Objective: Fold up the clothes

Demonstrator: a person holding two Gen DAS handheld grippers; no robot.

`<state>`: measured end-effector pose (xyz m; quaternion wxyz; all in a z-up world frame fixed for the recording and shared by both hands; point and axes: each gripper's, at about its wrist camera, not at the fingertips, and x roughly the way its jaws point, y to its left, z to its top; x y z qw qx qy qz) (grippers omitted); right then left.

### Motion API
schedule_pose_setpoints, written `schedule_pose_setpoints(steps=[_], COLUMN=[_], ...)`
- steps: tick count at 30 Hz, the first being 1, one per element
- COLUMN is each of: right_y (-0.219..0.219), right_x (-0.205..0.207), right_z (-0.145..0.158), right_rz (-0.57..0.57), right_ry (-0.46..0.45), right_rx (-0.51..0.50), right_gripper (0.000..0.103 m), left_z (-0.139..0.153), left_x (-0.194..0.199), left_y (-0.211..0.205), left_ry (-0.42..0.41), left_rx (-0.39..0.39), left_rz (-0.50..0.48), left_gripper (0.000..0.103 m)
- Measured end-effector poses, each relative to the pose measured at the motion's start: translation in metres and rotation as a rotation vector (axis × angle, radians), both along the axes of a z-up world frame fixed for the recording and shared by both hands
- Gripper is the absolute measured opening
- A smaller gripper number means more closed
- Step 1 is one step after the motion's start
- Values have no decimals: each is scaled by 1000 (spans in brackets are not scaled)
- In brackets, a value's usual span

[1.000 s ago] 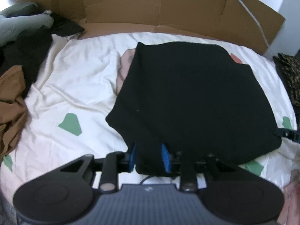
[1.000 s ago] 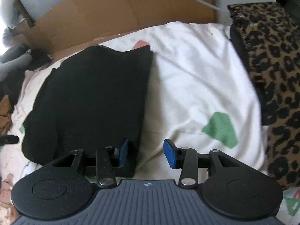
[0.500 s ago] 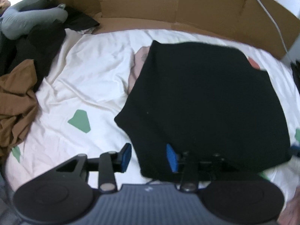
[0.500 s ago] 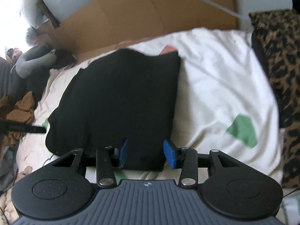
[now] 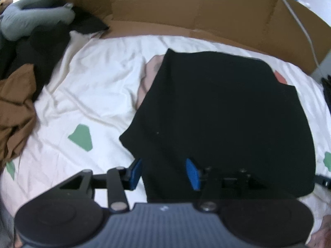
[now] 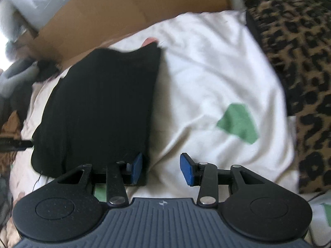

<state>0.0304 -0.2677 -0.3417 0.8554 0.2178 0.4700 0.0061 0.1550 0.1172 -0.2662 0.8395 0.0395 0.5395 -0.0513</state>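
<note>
A black garment [image 5: 223, 113] lies folded flat on the white sheet [image 5: 99, 86], shaped roughly like a rectangle. My left gripper [image 5: 164, 172] hovers over its near left corner. The jaws are opening, and the cloth's edge lies loose between the blue pads [image 5: 192, 173] without being pressed. In the right wrist view the same black garment [image 6: 99, 107] fills the left half. My right gripper [image 6: 162, 170] stands open at its near right corner. The left pad is over the cloth's edge, and only bare sheet [image 6: 206, 72] shows between the fingers.
Brown cardboard [image 5: 186, 8] walls the far side of the bed, with a white cable [image 5: 298, 16] across it. A brown garment [image 5: 14, 107], dark clothes and a grey stuffed shape [image 5: 35, 18] are piled at the left. Leopard-print fabric [image 6: 295, 51] borders the right.
The left jaws have spread wider and let go of the garment's near corner. The right gripper swung left over the cloth's corner, then back to its right edge, at the same jaw width.
</note>
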Motion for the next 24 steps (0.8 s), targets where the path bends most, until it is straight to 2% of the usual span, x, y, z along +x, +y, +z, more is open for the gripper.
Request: schedule_pose_setpoints(steps=[1, 2, 3, 5, 10, 12, 18, 24], right_y=[-6, -13, -20, -30, -34, -29, 6, 13], right_x=[-1, -3, -6, -11, -23, -25, -13, -12], right_z=[0, -2, -4, -8, 0, 3, 1, -13], right_rz=[-18, -39, -61, -95, -71, -41, 91, 90], right_ry=[-1, 3, 8, 7, -70, -79, -40, 3], right_rx=[1, 18, 39, 92, 209, 231, 173, 180], right_gripper=[47, 42, 28, 20, 23, 35, 35, 35], left_z=[1, 1, 1, 0, 0, 0, -6, -20], left_x=[-1, -2, -3, -7, -17, -20, -26, -36], left_y=[1, 2, 4, 10, 19, 18, 8, 12], left_ry=[-4, -9, -11, -14, -23, -24, -33, -36], left_rx=[-3, -6, -8, -13, -23, -43, -71, -39], left_rz=[-6, -12, -11, -3, -36, -45, -115, -125], left_gripper=[50, 50, 50, 50, 50, 50, 50, 50])
